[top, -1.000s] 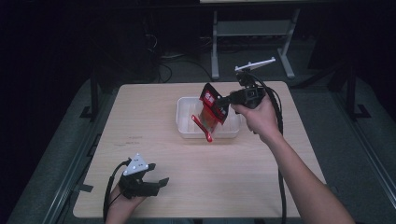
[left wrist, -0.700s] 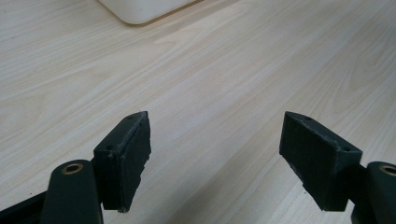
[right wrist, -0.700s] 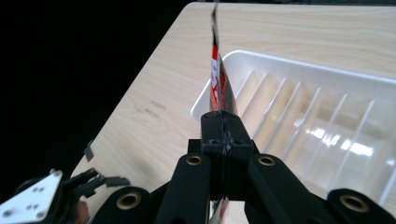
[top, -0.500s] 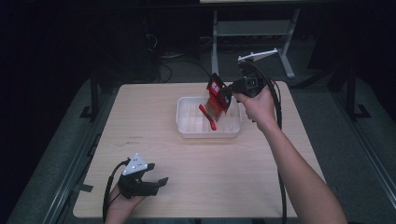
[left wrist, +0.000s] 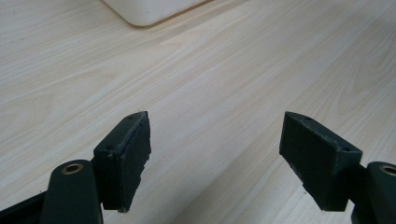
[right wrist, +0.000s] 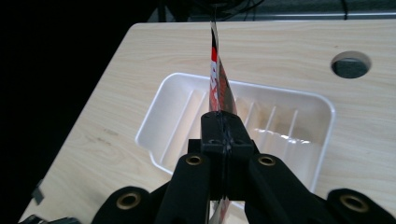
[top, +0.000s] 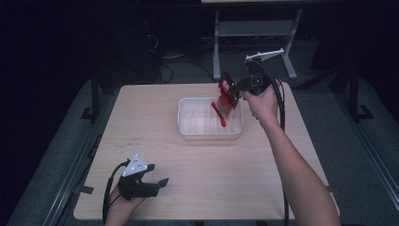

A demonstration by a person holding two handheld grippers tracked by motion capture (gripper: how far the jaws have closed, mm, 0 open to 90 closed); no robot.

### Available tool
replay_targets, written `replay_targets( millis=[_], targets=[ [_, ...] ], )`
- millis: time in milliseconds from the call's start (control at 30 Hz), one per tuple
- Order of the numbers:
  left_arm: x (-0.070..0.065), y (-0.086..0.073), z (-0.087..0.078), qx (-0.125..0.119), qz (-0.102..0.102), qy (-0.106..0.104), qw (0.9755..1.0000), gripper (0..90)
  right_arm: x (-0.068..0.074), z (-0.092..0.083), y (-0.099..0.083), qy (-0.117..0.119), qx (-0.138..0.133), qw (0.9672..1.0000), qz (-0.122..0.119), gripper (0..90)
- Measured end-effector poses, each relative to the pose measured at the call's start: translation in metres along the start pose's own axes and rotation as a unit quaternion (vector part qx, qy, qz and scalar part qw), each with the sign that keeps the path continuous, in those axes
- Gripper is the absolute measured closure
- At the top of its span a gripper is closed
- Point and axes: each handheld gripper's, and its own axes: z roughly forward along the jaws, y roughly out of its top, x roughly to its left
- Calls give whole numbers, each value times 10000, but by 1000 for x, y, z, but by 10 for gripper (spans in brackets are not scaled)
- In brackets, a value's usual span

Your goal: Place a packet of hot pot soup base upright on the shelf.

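Note:
A flat red, white and black packet [top: 226,95] hangs edge-on over the right part of the white ribbed tray [top: 188,129]. My right gripper [top: 235,88] is shut on the packet's upper edge, above the tray's far right corner. A red strip at the packet's lower end reaches down into the tray. In the right gripper view the packet [right wrist: 217,79] rises from the closed right gripper [right wrist: 223,128], with the tray [right wrist: 168,126] below. My left gripper [top: 157,186] rests open near the table's front left; the left gripper [left wrist: 215,154] has bare wood between its jaws.
The tray sits at the middle of the light wooden table [top: 141,117]. A round hole [right wrist: 351,64] is cut in the tabletop beyond the tray. A grey metal stand [top: 254,28] is on the dark floor behind the table.
My right gripper has carried the packet toward the far side of the table, from over the tray's middle to its far right corner. The left gripper has stayed put.

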Motion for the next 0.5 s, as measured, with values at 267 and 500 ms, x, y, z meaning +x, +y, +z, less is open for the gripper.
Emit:
replay_targets(
  millis=[267,500],
  targets=[
    [0,0,0,-3,-1,-10,10000,242,-10,-1,2,-352,-74,9993,115,886],
    [0,0,0,-9,-20,-6,10000,242,-16,-2,3,-795,-72,9968,64,887]
  ],
)
